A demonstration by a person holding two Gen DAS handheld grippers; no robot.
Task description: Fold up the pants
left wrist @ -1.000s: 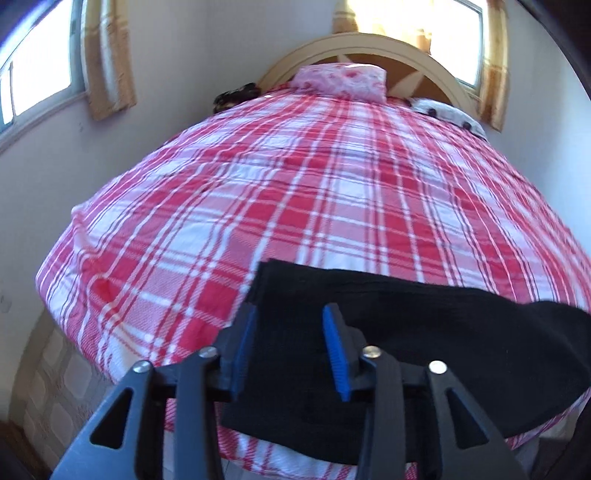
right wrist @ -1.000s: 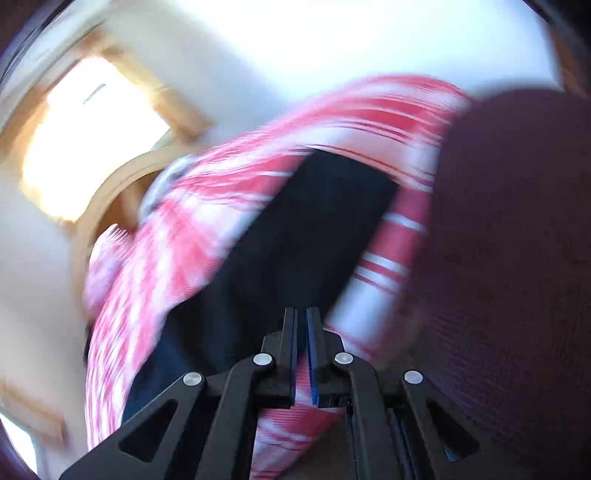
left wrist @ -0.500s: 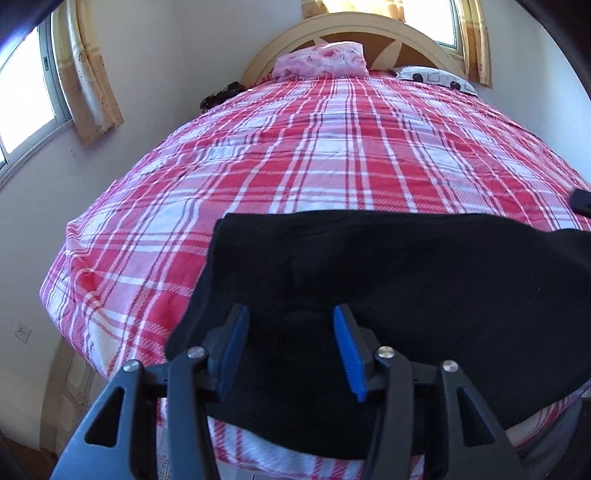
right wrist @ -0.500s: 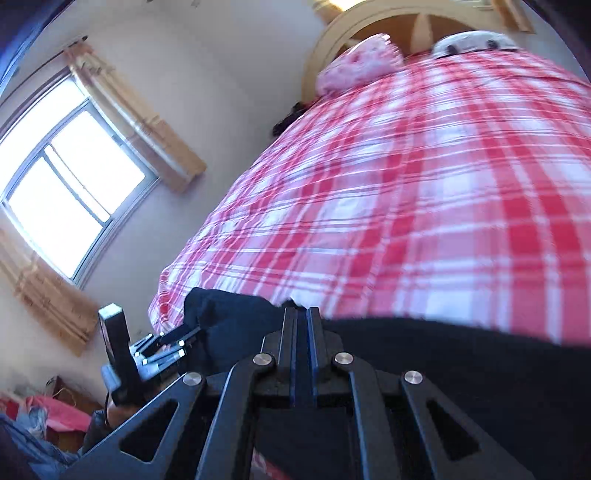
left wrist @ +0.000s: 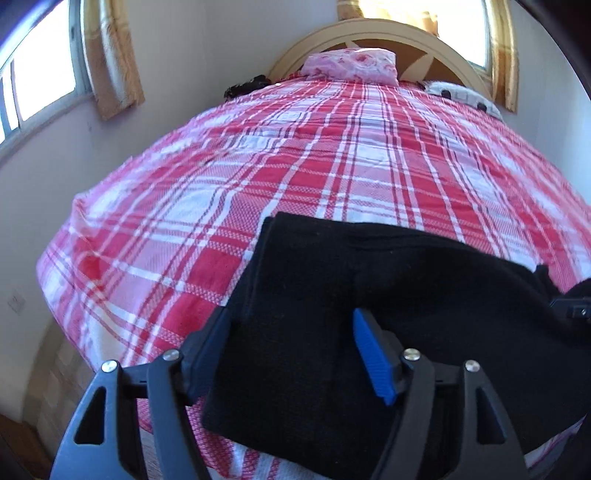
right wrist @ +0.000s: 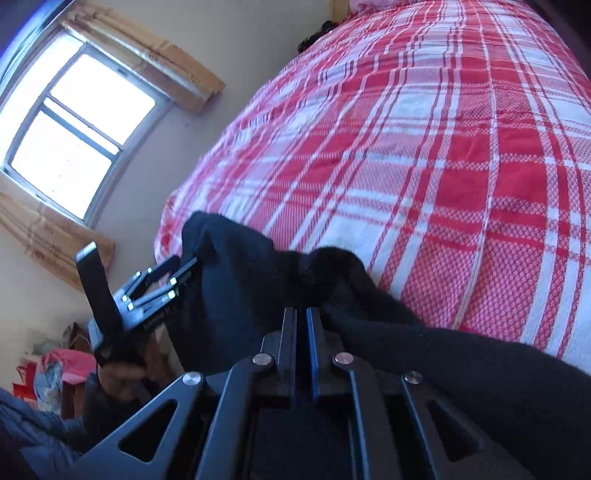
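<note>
The black pants (left wrist: 369,295) lie across the near end of the red and white plaid bed (left wrist: 314,155). My left gripper (left wrist: 291,343) is open, with the pants' left end lying between its fingers. In the right wrist view, my right gripper (right wrist: 301,325) is shut on a bunched fold of the pants (right wrist: 332,269), a little above the bed (right wrist: 443,147). The left gripper (right wrist: 162,284) shows there at the pants' far end.
A pink pillow (left wrist: 351,64) and a spotted pillow (left wrist: 461,96) lie by the curved wooden headboard (left wrist: 376,33). Windows with tan curtains (left wrist: 107,59) are on the left wall. Clutter (right wrist: 48,369) sits on the floor beside the bed.
My left gripper has closed in on the pants' left end, still open. My right gripper, shut throughout, has swung round over the bed and now holds a bunched fold of the pants.
</note>
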